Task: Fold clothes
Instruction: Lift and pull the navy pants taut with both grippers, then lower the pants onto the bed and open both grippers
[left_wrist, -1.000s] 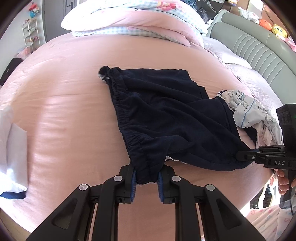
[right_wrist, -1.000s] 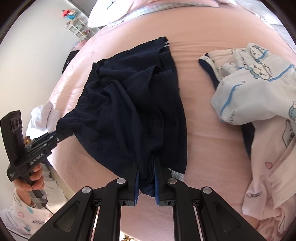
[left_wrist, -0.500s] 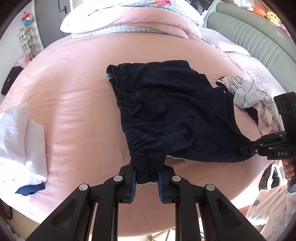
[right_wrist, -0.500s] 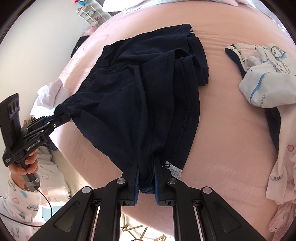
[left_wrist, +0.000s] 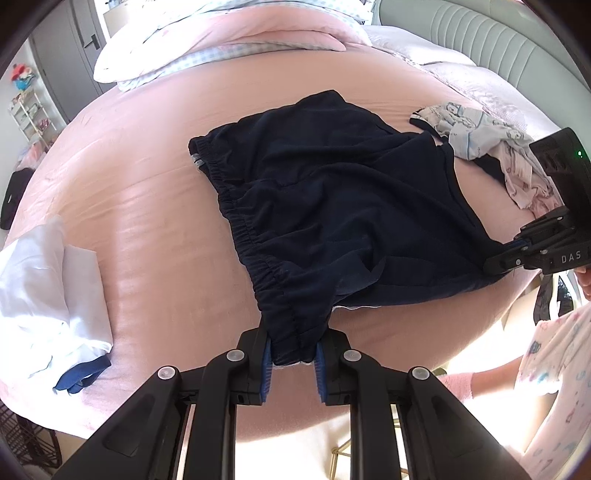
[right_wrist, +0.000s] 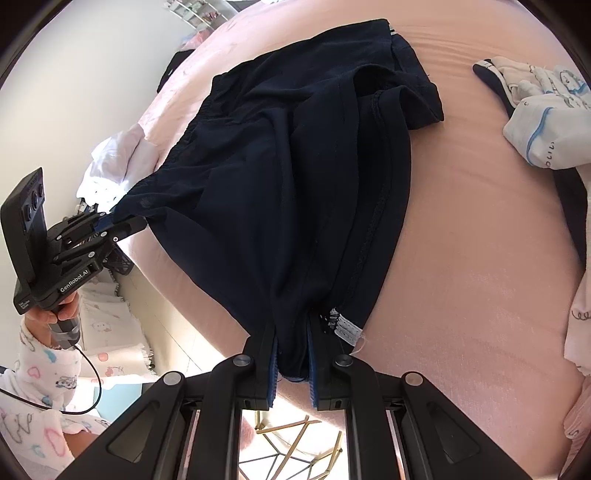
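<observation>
Dark navy shorts (left_wrist: 332, 206) with an elastic waistband lie partly on the pink bed (left_wrist: 147, 206). My left gripper (left_wrist: 292, 360) is shut on the waistband corner at the bed's near edge. My right gripper (right_wrist: 291, 363) is shut on the hem end of the shorts (right_wrist: 295, 192). The right gripper also shows in the left wrist view (left_wrist: 498, 260), pinching the hem. The left gripper also shows in the right wrist view (right_wrist: 122, 223), pinching the waistband. The near edge of the shorts hangs stretched between them, just past the bed's edge.
A pile of white and pale printed clothes (left_wrist: 487, 147) lies to the right of the shorts, also in the right wrist view (right_wrist: 546, 125). Folded white garments (left_wrist: 48, 280) lie at the left. Pillows and a duvet (left_wrist: 229, 40) lie at the back, beside a grey headboard (left_wrist: 480, 33).
Both grippers have pulled the shorts back toward the near edge of the bed and lifted higher. The shorts are drawn flatter and slid away from the pale clothes.
</observation>
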